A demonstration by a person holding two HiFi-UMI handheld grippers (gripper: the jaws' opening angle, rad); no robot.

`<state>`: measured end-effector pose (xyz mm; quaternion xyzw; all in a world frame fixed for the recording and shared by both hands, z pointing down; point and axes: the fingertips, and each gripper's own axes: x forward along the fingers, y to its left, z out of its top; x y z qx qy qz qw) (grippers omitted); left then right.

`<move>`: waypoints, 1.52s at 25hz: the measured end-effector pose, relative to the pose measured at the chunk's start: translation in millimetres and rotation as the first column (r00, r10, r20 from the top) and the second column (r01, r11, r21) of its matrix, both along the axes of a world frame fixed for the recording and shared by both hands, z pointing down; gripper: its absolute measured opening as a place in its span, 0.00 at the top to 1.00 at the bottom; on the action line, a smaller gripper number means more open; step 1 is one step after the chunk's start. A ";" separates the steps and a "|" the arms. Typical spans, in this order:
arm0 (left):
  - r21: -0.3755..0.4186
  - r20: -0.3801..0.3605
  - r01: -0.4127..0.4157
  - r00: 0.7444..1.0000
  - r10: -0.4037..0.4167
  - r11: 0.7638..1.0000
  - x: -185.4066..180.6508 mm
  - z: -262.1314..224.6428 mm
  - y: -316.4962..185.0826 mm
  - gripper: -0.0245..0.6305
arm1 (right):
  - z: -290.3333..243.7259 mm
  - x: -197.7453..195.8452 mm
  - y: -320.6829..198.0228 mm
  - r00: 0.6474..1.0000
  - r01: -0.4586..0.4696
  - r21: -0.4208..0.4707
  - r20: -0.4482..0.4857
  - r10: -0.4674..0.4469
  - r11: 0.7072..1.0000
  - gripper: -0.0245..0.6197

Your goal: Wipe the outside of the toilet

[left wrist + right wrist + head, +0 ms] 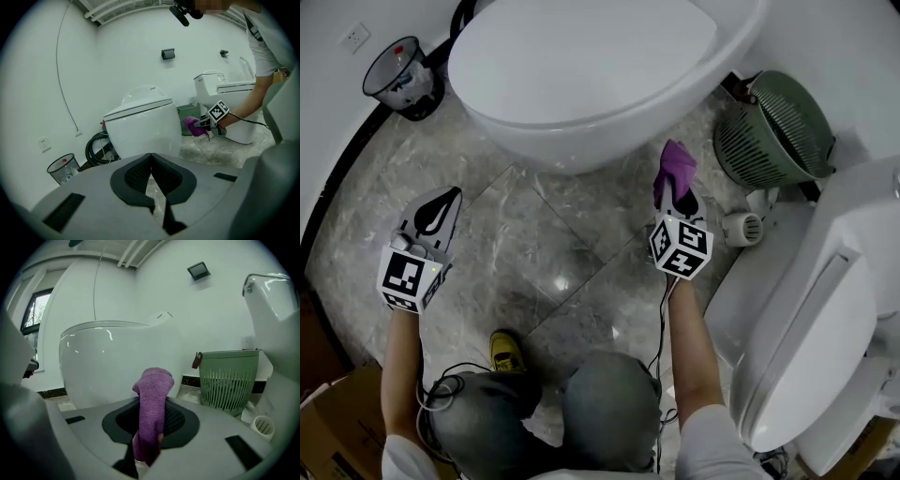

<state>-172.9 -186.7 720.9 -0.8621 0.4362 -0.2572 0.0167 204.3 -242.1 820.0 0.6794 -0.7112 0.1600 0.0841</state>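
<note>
Crouched on the grey marble floor (572, 253) facing the egg-shaped white toilet (581, 75), lid down. Pinching a purple cloth (678, 167) in the right gripper (675, 187): clamped on the lower part, bunched end sticking up past the tips. Holding it low at the toilet's right front flank, just beside the bowl wall; can't tell contact in any view. Same story in the right gripper view: cloth upright dead centre, bowl right behind. Left gripper (441, 204) held out on the other side, low over the floor, well apart from the bowl. Pads pressed together at the tips, nothing between, clear in the left gripper view. Green slatted basket (773, 131) right of the toilet by the wall, red tag on its rim. Second white toilet (806, 319) further right, lid down too. Small white slotted cup (742, 228) on the floor between basket and second toilet. Black mesh wastebasket (398, 75) left of the toilet near the wall, below a wall socket (354, 37). Coiled black hose (96, 147) behind the bowl on that side. Yellow shoe (506, 352) under the knees, cardboard box (337, 422) at bottom left.
</note>
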 end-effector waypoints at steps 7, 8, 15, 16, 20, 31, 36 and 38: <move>-0.017 -0.003 0.024 1.000 -0.024 1.000 -21.9 9.0 7.3 0.93 | 19.9 -45.0 -13.3 0.998 0.060 -0.028 -0.011 -0.061 0.998 0.82; -0.020 -0.001 0.028 1.000 -0.028 0.999 -24.9 9.5 8.2 0.93 | 22.0 -50.8 -14.0 0.998 0.068 -0.029 -0.010 -0.068 0.997 0.82; -0.025 0.006 0.050 0.999 -0.050 0.998 -40.1 10.5 10.7 0.93 | 27.7 -79.8 -14.3 0.993 0.117 -0.013 -0.007 -0.117 0.993 0.82; -0.026 0.007 0.051 0.999 -0.051 0.998 -41.5 11.9 11.6 0.93 | 27.1 -83.6 -14.8 0.992 0.126 -0.007 -0.012 -0.126 0.992 0.82; -0.040 0.014 0.052 0.999 -0.052 0.998 -46.2 18.9 15.9 0.93 | 26.4 -97.5 -14.3 0.989 0.148 0.001 -0.013 -0.148 0.989 0.82; -0.039 0.011 0.049 0.999 -0.048 0.998 -44.4 27.1 20.6 0.93 | 26.2 -130.8 -2.0 0.977 0.211 0.014 0.011 -0.211 0.977 0.82; -0.045 0.023 0.041 0.999 -0.040 0.998 -45.6 34.4 25.5 0.93 | 25.5 -142.8 1.7 0.972 0.234 0.019 0.014 -0.234 0.972 0.82; -0.053 0.025 0.047 0.999 -0.046 0.997 -47.8 36.6 27.1 0.93 | 26.4 -150.8 4.1 0.968 0.250 0.018 0.017 -0.250 0.968 0.82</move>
